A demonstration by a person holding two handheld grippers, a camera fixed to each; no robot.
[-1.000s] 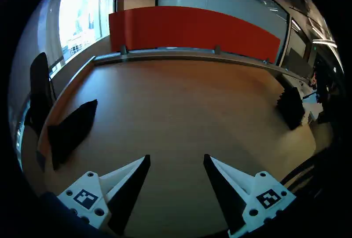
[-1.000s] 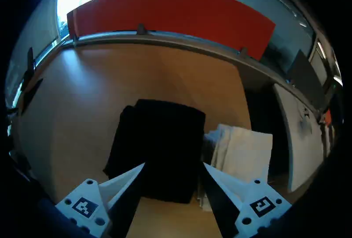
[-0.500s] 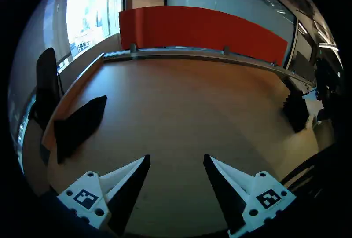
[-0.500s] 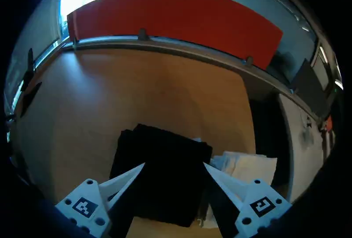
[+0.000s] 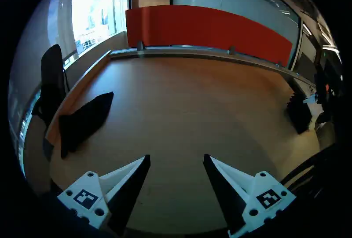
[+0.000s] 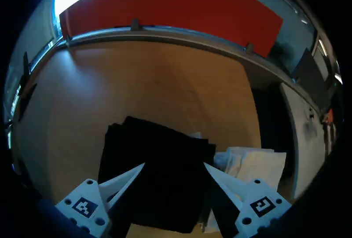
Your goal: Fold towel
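Observation:
A loose black towel [image 5: 83, 119] lies crumpled near the left edge of the wooden table [image 5: 185, 101]. My left gripper [image 5: 176, 167] hovers open over bare wood, well to the right of that towel. A stack of folded black towels [image 6: 154, 163] sits under my right gripper [image 6: 174, 167], whose fingers stand apart above the stack, holding nothing. Folded white towels [image 6: 257, 163] lie just right of the black stack. In the left gripper view the dark stack [image 5: 300, 115] sits at the table's right end.
A red partition [image 5: 207, 29] on a metal rail closes off the table's far edge. A dark chair [image 5: 52, 82] stands beyond the left edge, by a bright window. A white desk [image 6: 306, 141] lies past the right end of the table.
The left gripper view has swung left, so the loose towel sits farther right in it. In the right gripper view the black stack has slid lower and a little left; both grippers stay open.

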